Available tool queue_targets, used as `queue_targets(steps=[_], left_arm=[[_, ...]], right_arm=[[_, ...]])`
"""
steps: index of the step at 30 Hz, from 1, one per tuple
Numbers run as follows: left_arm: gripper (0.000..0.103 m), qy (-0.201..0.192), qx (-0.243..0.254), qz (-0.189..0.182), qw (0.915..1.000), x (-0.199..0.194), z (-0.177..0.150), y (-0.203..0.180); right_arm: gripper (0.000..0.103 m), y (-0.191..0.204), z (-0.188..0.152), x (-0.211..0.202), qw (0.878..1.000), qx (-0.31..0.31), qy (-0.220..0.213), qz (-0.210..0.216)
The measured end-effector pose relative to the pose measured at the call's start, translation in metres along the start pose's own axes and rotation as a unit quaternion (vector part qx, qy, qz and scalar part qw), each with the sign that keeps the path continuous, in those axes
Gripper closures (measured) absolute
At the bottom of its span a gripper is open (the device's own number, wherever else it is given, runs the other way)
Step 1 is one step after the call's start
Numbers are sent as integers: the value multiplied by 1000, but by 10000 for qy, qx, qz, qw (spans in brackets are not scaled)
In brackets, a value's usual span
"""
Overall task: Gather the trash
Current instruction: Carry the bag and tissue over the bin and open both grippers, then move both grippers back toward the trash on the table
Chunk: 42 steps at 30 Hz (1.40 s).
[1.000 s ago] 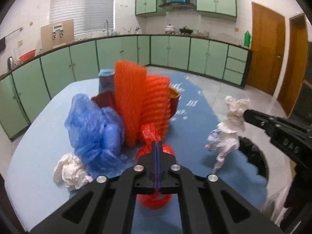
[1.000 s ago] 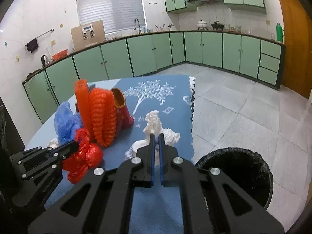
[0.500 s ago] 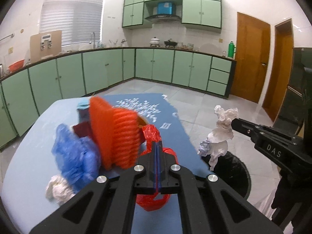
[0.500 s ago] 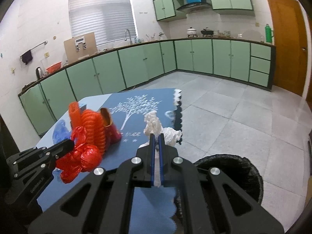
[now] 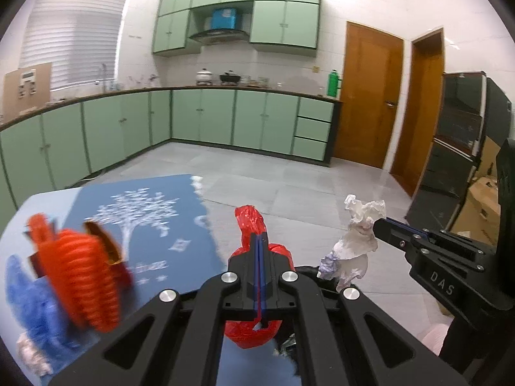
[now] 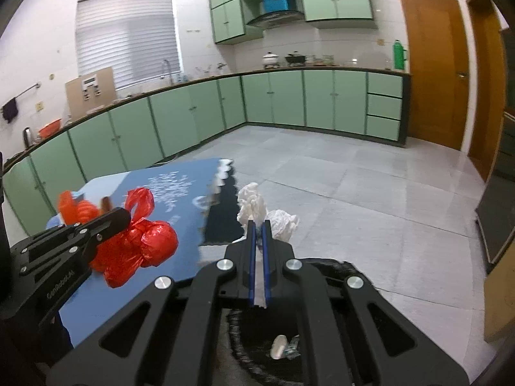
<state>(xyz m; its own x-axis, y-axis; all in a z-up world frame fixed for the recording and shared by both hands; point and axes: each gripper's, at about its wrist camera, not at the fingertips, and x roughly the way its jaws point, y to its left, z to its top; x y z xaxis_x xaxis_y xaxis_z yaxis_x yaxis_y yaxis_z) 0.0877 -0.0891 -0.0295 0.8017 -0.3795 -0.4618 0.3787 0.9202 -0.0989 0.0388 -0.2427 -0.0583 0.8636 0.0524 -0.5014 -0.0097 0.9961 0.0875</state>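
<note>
Clamping a crumpled red plastic bag (image 5: 254, 328), the left gripper (image 5: 259, 241) has its blue-padded fingers pressed fully together, with the bag's twisted neck sticking up above the tips and its puffed body hanging below the jaws. In the right wrist view the same red plastic bag (image 6: 138, 247) hangs in the air beside the edge of the blue tablecloth (image 6: 180, 199), just left of the bin.

The right gripper (image 6: 257, 225) is likewise closed, pinching a wad of white paper (image 6: 257, 206) between its pads; a narrow gap stays between the fingers where the paper is caught. The wad rises above the fingertips and spreads to the right. From the left wrist view the white paper (image 5: 354, 247) hangs off the tip of the right gripper (image 5: 378, 225), well clear of the table and near the red bag.

Directly below the right gripper sits a round trash bin (image 6: 341, 265) lined with a black bag. Inside it lie a small pale oblong piece (image 6: 278, 346) and a scrap of bluish wrapper (image 6: 293, 347) touching it.

On the table in the left wrist view are an orange ribbed foam net (image 5: 80, 280), a blue plastic bag (image 5: 29, 302) beside it, and a bit of white tissue (image 5: 30, 353) at the near edge, all blurred.
</note>
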Motion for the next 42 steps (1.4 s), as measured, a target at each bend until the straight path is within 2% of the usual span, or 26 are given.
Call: queue_targets(steps=[11, 13, 14, 15, 17, 19, 22, 24, 26, 28, 29, 36, 42], left_arm=[[103, 223, 254, -478, 9983, 57, -3, -53], [103, 291, 266, -590, 9975, 68, -5, -59], [101, 370, 262, -656, 9968, 74, -4, -62], [99, 409, 243, -655, 9967, 78, -4, -64], [73, 478, 188, -726, 9960, 86, -4, -65], [69, 444, 192, -712, 9963, 88, -3, -65], [64, 430, 186, -670, 9966, 85, -2, -60], [60, 391, 146, -561, 9976, 80, -1, -52], [52, 330, 123, -400, 9986, 72, 0, -42], [44, 259, 101, -207, 9994, 61, 0, -30], [43, 222, 74, -95, 9997, 54, 1, -22], [40, -38, -168, 721, 9973, 1, -1, 35], [40, -165, -323, 1442, 9889, -43, -11, 87]], right_arm=[[100, -60, -16, 21, 9981, 264, 196, -514], [96, -70, -20, 25, 9973, 341, 237, -605], [93, -73, -20, 27, 9969, 372, 267, -637], [85, -77, -21, 29, 9966, 409, 293, -659], [72, -84, -24, 29, 9954, 488, 266, -775], [68, -89, -27, 26, 9945, 529, 222, -871], [47, -92, -30, 21, 9929, 609, 121, -1019], [25, -92, -29, 18, 9918, 636, 46, -1105], [12, -87, -29, 12, 9909, 680, -89, -1157], [11, -81, -26, 11, 9915, 724, -170, -1069], [11, -77, -24, 10, 9921, 732, -177, -1008], [10, -18, -18, 19, 9977, 517, -197, -389], [10, 48, -8, 30, 9995, 153, -151, 232]])
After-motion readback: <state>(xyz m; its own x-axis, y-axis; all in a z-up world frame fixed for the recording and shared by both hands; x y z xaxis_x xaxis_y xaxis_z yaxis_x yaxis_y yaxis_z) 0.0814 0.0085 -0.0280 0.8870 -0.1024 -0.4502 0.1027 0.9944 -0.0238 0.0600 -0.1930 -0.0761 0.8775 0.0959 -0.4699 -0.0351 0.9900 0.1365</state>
